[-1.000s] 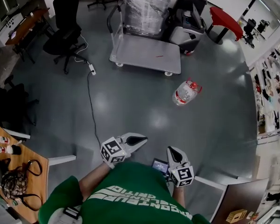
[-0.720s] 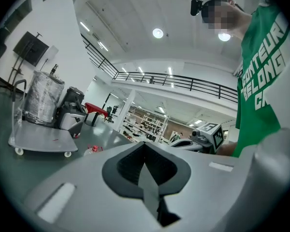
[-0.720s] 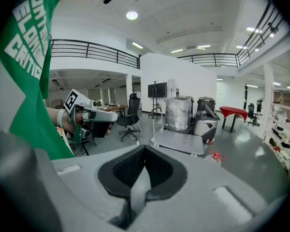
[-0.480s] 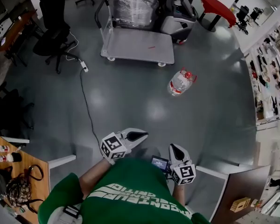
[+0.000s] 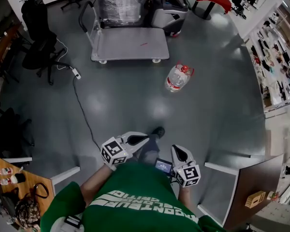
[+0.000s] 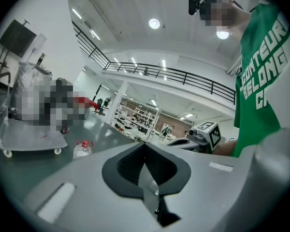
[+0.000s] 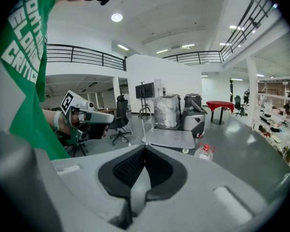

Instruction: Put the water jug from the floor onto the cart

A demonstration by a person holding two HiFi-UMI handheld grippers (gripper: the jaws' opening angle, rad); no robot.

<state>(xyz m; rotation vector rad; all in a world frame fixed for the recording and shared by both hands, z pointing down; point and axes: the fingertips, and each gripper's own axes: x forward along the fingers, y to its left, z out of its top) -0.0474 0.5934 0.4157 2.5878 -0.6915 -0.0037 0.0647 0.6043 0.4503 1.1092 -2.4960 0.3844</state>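
The water jug stands upright on the grey floor, its red cap on top, near the front right corner of the cart but not touching it, so it is not yet lifted. On the cart, a big load wrapped in clear film sits at the far end, by the push handle. The nearer part of the flat deck is bare, and I judge this is the place kept free for the jug. The person in the green shirt is well apart from the cart, on the jug's side of it, with one dark shoe set forward toward it. The left gripper and the right gripper are held close in front of the body, both pointing toward the cart. The jaws of each are clenched together with nothing between them, which seems natural, since the jug is too far away to grasp. A cable with a power strip lies on the floor to the left of the cart, away from the direct way to the jug.
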